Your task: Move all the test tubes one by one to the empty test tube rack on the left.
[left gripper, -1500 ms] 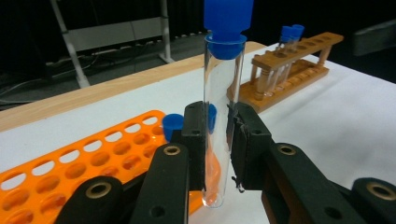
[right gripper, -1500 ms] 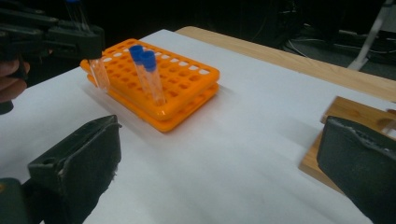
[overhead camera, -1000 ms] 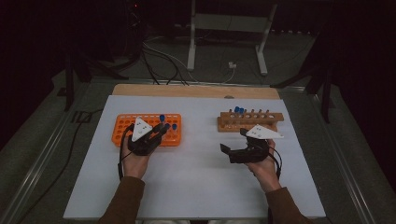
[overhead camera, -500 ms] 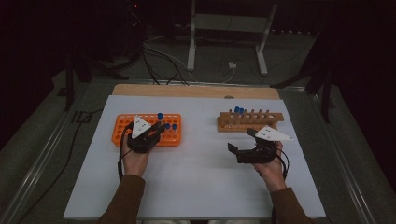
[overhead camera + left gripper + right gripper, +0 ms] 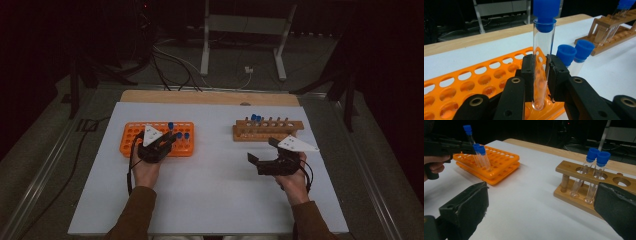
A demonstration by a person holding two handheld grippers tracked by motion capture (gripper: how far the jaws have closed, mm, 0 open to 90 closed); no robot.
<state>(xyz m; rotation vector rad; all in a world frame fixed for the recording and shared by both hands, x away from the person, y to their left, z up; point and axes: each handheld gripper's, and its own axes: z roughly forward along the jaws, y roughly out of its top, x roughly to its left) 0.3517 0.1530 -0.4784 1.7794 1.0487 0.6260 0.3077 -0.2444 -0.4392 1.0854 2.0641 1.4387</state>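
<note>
Clamping a blue-capped tube (image 5: 543, 57) upright in the orange rack (image 5: 461, 82), left gripper (image 5: 541, 75), right gripper (image 5: 536, 215) jaws apart near wooden rack (image 5: 599, 182).

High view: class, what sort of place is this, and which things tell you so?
Probably a lab-style test bench in a dark workroom. Clear blue-capped test tubes stand in a wooden tube rack and an orange plastic tube rack on a white table, with cables on the floor behind.
</note>
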